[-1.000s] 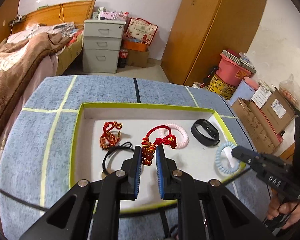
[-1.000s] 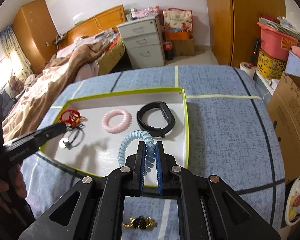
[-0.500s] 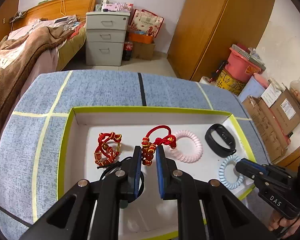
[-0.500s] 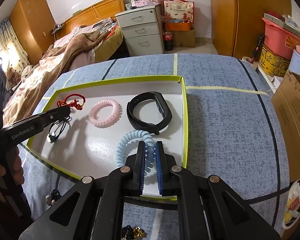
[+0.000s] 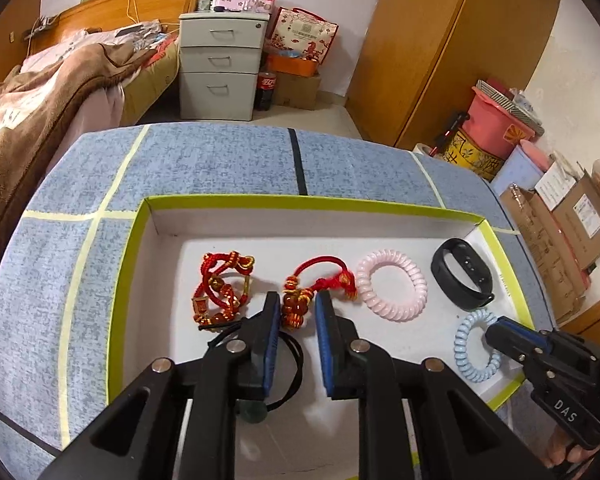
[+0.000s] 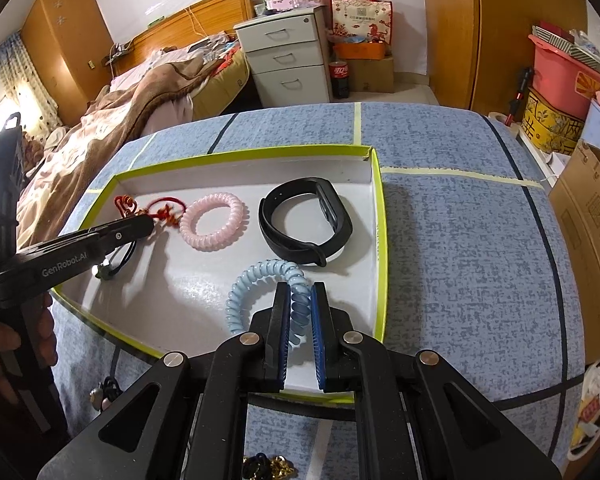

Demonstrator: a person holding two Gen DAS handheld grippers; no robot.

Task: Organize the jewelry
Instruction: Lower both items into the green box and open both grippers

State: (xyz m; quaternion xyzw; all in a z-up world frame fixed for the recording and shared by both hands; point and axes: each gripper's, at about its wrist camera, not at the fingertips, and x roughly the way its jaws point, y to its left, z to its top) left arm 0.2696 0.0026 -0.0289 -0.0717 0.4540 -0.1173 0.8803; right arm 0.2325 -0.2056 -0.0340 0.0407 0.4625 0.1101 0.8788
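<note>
While 5 pieces already lie inside the tray, the left tool is opening off the red charm beside the pink coil; the right tool grips the blue coil, and gold and dark pieces wait on the tabletop

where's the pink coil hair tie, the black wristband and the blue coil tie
pink coil hair tie (image 5: 392, 286): left wrist view, its left coils.
black wristband (image 6: 306, 220): right wrist view, its lower left strap.
blue coil tie (image 6: 256, 276): right wrist view, its upper arc.
</note>
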